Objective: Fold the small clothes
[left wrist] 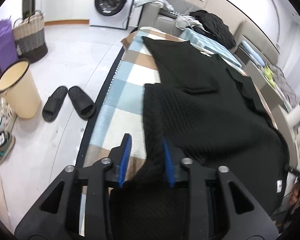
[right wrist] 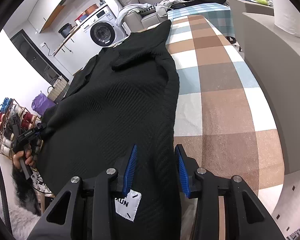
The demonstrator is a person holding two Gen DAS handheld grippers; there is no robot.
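A black ribbed knit garment point(left wrist: 206, 108) lies spread along a checked table top point(left wrist: 126, 76); it also shows in the right wrist view point(right wrist: 118, 104). My left gripper point(left wrist: 147, 138) has its jaws apart with the garment's near left hem lying between the blue pads point(left wrist: 125, 158). My right gripper point(right wrist: 156, 149) also stands apart around the near right hem, where a white label point(right wrist: 128, 205) hangs. The left gripper shows in the right wrist view point(right wrist: 37, 131) at the garment's corner.
Black slippers point(left wrist: 68, 103), a cream bin point(left wrist: 20, 88), a woven basket point(left wrist: 31, 36) and a washing machine point(left wrist: 112, 2) are on the floor to the left. More clothes point(left wrist: 212, 26) are piled at the table's far end. A grey sofa edge point(right wrist: 274, 84) runs along the right.
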